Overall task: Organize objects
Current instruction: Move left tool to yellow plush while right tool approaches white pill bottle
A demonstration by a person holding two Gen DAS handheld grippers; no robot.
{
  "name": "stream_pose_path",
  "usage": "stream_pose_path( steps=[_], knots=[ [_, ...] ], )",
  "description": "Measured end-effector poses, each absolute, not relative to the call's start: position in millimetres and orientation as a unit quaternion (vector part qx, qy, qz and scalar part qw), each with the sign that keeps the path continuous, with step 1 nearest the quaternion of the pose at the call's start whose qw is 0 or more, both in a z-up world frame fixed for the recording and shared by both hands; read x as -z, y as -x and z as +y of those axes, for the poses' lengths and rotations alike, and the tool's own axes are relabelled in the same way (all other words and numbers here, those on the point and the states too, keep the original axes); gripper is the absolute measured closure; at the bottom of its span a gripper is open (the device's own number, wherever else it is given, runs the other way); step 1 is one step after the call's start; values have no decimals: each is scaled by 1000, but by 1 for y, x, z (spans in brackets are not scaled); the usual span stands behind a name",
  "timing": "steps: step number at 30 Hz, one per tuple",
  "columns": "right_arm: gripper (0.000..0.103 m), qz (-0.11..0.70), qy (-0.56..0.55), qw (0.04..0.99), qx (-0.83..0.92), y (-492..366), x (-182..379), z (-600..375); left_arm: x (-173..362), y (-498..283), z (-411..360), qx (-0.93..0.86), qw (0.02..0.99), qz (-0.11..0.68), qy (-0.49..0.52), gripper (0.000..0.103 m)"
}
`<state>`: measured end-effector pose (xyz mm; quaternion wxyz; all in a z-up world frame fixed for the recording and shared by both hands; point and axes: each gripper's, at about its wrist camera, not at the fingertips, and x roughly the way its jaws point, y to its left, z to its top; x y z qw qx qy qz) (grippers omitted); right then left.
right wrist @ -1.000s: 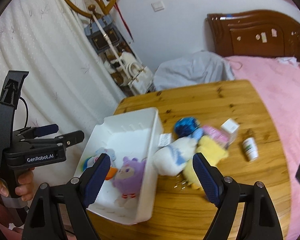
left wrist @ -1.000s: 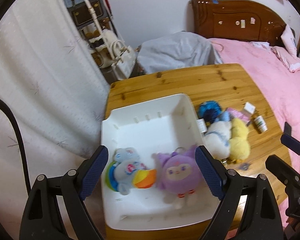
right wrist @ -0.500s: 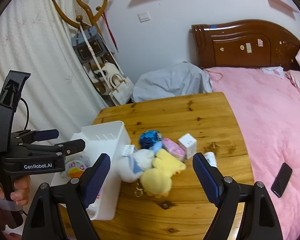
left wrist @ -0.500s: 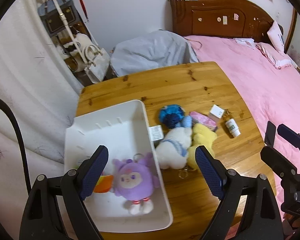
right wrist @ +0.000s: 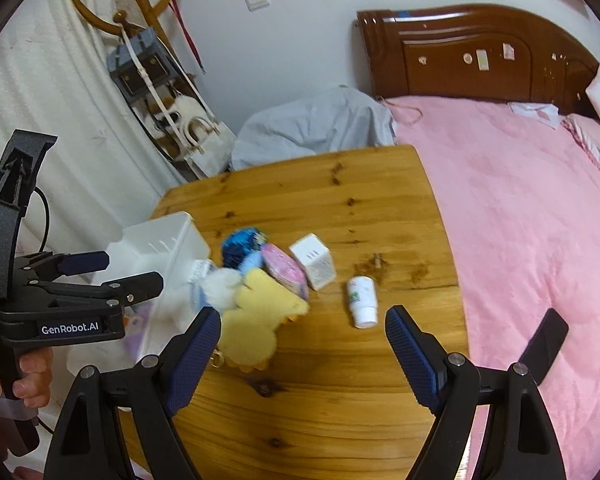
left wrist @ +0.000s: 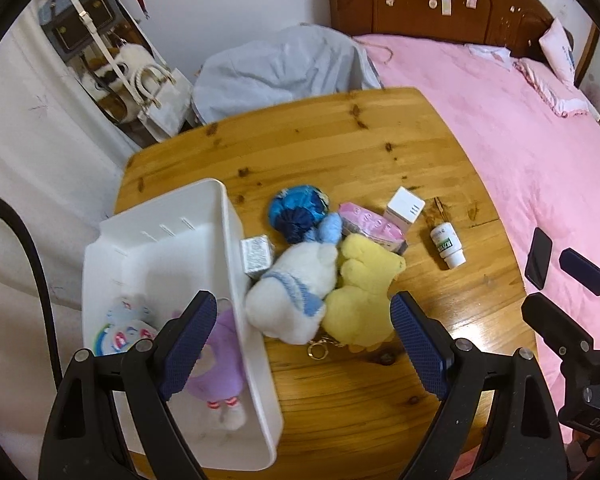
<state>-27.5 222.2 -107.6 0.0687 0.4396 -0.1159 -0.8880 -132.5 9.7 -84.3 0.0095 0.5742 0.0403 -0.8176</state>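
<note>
Both open, empty grippers, left gripper (left wrist: 298, 344) and right gripper (right wrist: 304, 350), have swung rightward over the wooden table (left wrist: 340, 140) beside a pink bed (left wrist: 520, 120). Two plush toys (left wrist: 220, 364) lie in the white bin (left wrist: 236, 264); two more (left wrist: 296, 300) rest beside it.

One white bin (left wrist: 236, 240) sits on one wooden table (left wrist: 340, 148). Two plush toys lie in it: one purple (left wrist: 220, 364), one rainbow (left wrist: 124, 326). Three lie outside: white (left wrist: 296, 296), yellow (left wrist: 360, 296), blue (left wrist: 298, 212). There is one white box (left wrist: 404, 210), one pink packet (left wrist: 370, 226) and one small bottle (left wrist: 447, 245).
</note>
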Motion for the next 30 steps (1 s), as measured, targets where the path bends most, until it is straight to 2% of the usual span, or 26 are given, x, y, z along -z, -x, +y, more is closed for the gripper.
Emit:
stream_pose_path(
  steps=[6,13,23,30],
  knots=[
    [18,-100,-470,69,875,40,127,238,113,151,24,784,14,66,-617,12],
    [24,-87,-501,72,858,62,152,249,146,168,33,747,13,99,-657,12],
    [39,-148,-559,72,813,98,197,267,179,184,42,701,14,134,-701,12],
    [43,-156,-574,75,800,112,215,265,193,189,50,689,25,121,-714,12]
  ],
)
